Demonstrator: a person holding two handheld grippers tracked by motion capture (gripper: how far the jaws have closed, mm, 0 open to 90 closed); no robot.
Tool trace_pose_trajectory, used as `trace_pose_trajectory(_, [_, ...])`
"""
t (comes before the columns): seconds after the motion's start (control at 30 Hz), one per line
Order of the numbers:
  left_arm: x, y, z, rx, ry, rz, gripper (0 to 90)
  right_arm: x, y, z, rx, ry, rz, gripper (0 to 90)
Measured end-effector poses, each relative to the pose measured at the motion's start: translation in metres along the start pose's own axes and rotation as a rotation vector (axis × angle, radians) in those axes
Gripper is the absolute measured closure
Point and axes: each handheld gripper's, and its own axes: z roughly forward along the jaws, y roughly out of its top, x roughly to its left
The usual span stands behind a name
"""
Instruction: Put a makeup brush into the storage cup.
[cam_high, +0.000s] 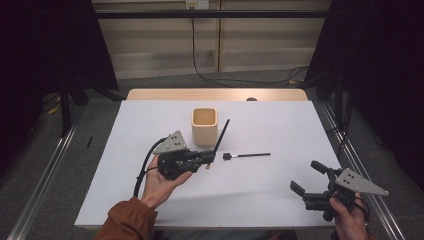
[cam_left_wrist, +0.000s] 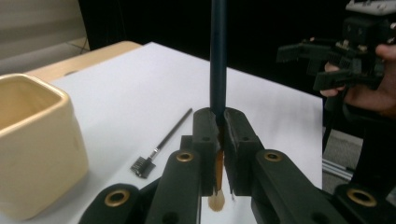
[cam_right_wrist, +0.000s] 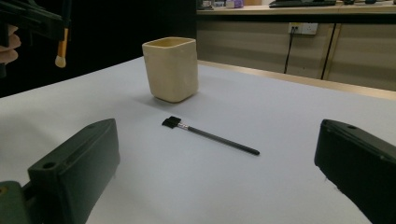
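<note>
My left gripper (cam_high: 210, 158) is shut on a makeup brush (cam_high: 222, 134) with a dark handle, held just above the table in front of a cream square cup (cam_high: 205, 126). The handle slants up and to the right. In the left gripper view the jaws pinch the brush (cam_left_wrist: 218, 60) near its orange ferrule, and the pale bristle tip (cam_left_wrist: 216, 201) hangs below. A second thin brush (cam_high: 247, 155) with a small black head lies flat on the table, right of the left gripper. My right gripper (cam_high: 309, 178) stands open at the near right, holding nothing. Its jaws frame the lying brush (cam_right_wrist: 210, 135) and the cup (cam_right_wrist: 171, 67).
The white table top (cam_high: 150, 200) has a wooden strip (cam_high: 215, 94) along its far edge. Metal rails (cam_high: 45, 170) run along both sides on the floor. Dark curtains and a cable lie beyond the table.
</note>
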Motion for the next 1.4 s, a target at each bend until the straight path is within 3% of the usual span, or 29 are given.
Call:
trace_pose_trajectory(0.37, [-0.005,0.007,0.004,0.077,-0.048,0.022,84.2,0.004,0.001,0.006,-0.002,0.032,-0.001,0.0])
trace_pose_trajectory(0.67, [-0.012,0.014,0.008,0.222,-0.056,0.059,84.2,0.011,0.004,0.011,0.007,0.064,-0.021,0.0])
trace_pose_trajectory(0.83, [-0.015,0.016,0.009,0.3,-0.048,0.105,84.3,0.013,0.005,0.014,0.027,0.091,-0.024,0.0])
trace_pose_trajectory(0.93, [-0.015,0.016,0.011,0.361,-0.059,0.108,84.2,0.014,0.005,0.016,0.034,0.1,-0.028,0.0])
trace_pose_trajectory(1.23, [-0.011,0.014,0.018,0.532,-0.039,0.097,84.2,0.016,0.009,0.022,0.084,0.156,-0.032,0.0])
trace_pose_trajectory(1.4, [-0.013,0.014,0.018,0.566,-0.041,0.116,84.2,0.017,0.011,0.026,0.096,0.173,-0.032,0.0])
